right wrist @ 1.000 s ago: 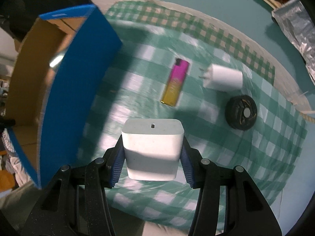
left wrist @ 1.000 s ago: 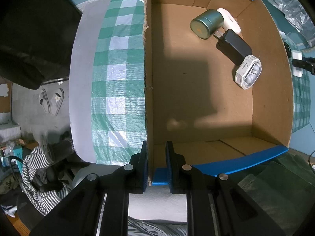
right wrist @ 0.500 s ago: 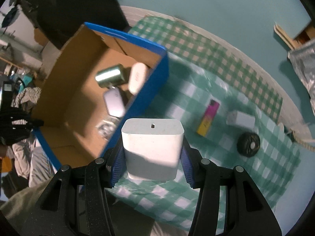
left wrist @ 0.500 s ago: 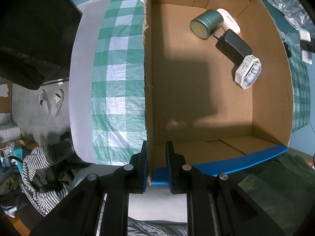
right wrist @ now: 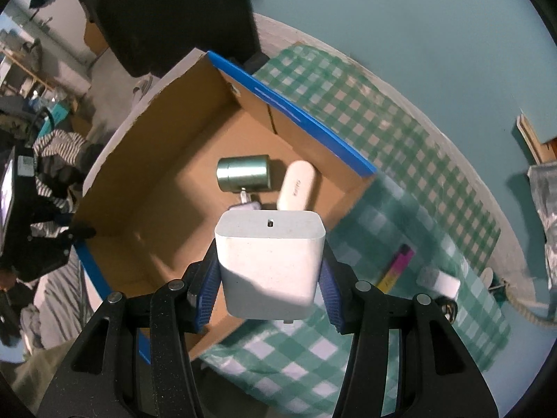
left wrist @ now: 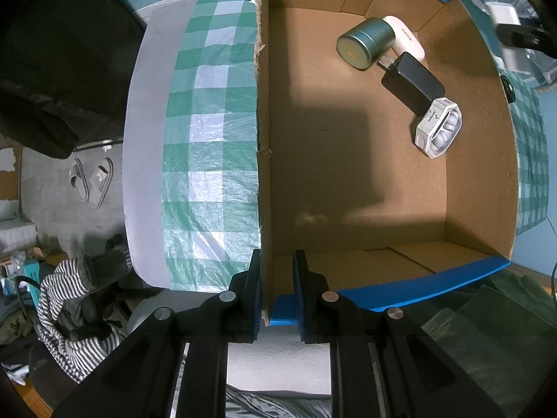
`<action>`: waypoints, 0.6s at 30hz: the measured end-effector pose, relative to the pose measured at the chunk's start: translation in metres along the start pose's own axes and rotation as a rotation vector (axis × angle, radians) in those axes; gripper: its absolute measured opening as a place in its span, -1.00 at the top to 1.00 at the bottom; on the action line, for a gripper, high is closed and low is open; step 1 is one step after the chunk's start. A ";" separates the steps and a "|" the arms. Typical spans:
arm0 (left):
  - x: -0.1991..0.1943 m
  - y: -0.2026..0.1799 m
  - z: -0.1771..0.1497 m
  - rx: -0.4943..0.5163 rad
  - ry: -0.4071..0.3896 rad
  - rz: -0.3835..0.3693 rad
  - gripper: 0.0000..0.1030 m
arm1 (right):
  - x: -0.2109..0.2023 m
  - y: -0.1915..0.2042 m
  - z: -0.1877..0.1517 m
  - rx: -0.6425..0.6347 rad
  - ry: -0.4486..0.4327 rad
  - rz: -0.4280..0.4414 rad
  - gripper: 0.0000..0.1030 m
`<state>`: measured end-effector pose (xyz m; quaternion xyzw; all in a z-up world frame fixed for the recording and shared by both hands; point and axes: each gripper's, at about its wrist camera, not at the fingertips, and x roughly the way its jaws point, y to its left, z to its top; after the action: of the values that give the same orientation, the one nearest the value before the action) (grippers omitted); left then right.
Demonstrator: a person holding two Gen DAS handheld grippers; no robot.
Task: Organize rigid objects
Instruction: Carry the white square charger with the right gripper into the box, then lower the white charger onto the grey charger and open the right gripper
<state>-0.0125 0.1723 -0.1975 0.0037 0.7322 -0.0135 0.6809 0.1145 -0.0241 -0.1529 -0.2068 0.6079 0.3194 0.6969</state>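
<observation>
The left gripper (left wrist: pixel 276 291) points straight down with its fingers (left wrist: pixel 251 294) pinched shut on the near end of the left wall of the box (left wrist: pixel 480 174), one finger outside the wall and one inside. The box is open cardboard with blue outer faces and sits on a desk covered by a green-and-white checked cloth (left wrist: pixel 209 132). In its far right corner lie four things close together: a green tin (left wrist: pixel 365 47) on its side, a white case (left wrist: pixel 405 36) just behind it, a black charger (left wrist: pixel 414 82) touching the tin's near side, and a white earbud case (left wrist: pixel 438 127) at the charger's near end. The right gripper (right wrist: pixel 271 278) hangs above the box's right wall with its fingers (right wrist: pixel 329 291) part-way apart and clamped on the sides of a white adapter (right wrist: pixel 269 261), which is off the desk and held over the box's edge. On the cloth to the right of the box lie a pink-and-yellow lighter (right wrist: pixel 397 270), a small white plug (right wrist: pixel 440 278) beside it, and a dark round thing (right wrist: pixel 447 308) mostly hidden behind the gripper.
</observation>
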 end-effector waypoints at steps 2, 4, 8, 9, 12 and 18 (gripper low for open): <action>0.000 0.000 0.000 0.000 0.000 0.001 0.71 | 0.007 0.004 0.006 -0.011 0.011 -0.006 0.00; 0.000 0.000 0.000 0.000 0.000 0.000 0.71 | 0.015 0.007 0.010 -0.017 0.025 -0.012 0.00; 0.000 0.000 -0.001 0.000 -0.001 -0.001 0.71 | 0.029 0.009 0.016 -0.017 0.049 -0.017 0.00; 0.000 0.000 0.000 0.000 -0.001 -0.002 0.71 | 0.034 0.009 0.017 -0.012 0.058 -0.021 0.00; 0.000 0.000 -0.001 0.000 -0.001 -0.001 0.71 | 0.049 0.008 0.018 0.000 0.086 -0.047 0.00; 0.000 0.000 -0.001 0.000 -0.001 -0.001 0.71 | 0.066 0.010 0.018 0.009 0.118 -0.066 0.01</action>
<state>-0.0133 0.1722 -0.1973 0.0034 0.7318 -0.0141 0.6814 0.1244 0.0081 -0.2128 -0.2423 0.6423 0.2807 0.6708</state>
